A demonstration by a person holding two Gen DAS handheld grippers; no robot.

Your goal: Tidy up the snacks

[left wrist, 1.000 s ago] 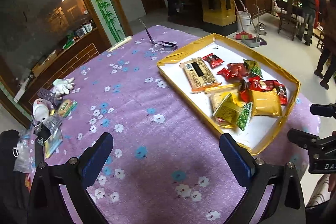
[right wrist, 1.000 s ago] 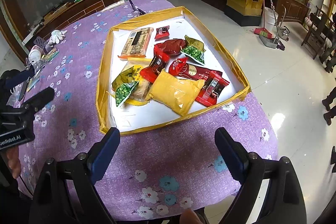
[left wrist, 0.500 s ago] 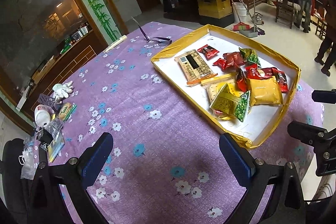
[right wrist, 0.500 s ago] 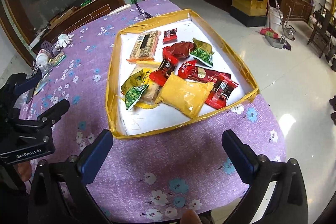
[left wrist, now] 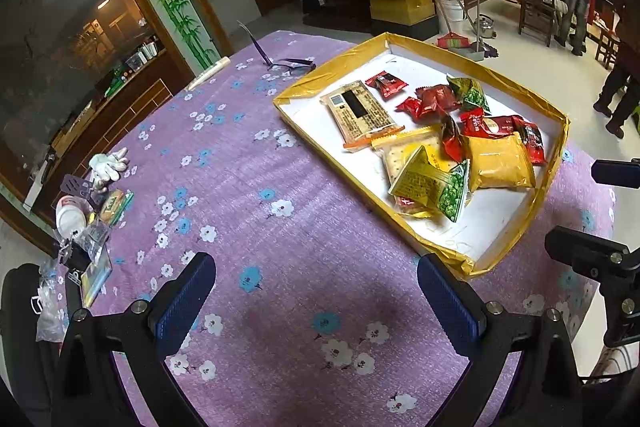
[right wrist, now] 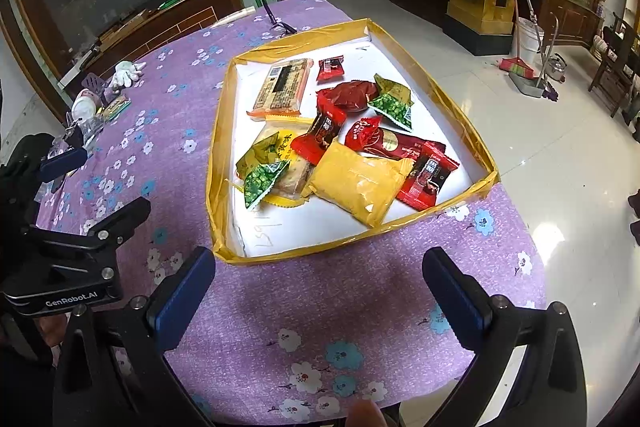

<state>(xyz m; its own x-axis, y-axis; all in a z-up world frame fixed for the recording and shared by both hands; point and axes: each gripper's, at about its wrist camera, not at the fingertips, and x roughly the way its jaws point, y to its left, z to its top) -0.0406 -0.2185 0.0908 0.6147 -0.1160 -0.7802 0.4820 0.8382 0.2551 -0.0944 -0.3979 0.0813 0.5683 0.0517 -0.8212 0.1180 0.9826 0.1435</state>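
So both claws are hanging over the purple flowered tabletop [left wrist: 248, 187] with nothing in them. The left claw [left wrist: 316, 301] is sitting spread wide at the bottom of its own view, blue pads well apart, only cloth showing between them. The right claw [right wrist: 320, 291] is looking the same in its view, jaws gaping as wide as they go and nothing between them; it's also peeking in at the right edge of the left view.

The snacks are all lying in a shallow white tray with a gold rim [right wrist: 218, 163], sitting center frame in the right view and upper right in the left view. In the right view, the big yellow packet [right wrist: 356, 183] is lying nearest, toward the lower right of the tray, touching a red wrapper [right wrist: 426, 175] on its right. A green pea packet [right wrist: 262, 171] is resting on a cracker pack at the tray's left. A long tan biscuit pack [right wrist: 282, 87] is lying toward the far left corner, with a small red packet [right wrist: 330, 67] just beside it.

Odds and ends and a white glove [left wrist: 108, 163] are sitting at the left edge of the left view, well apart from the tray.
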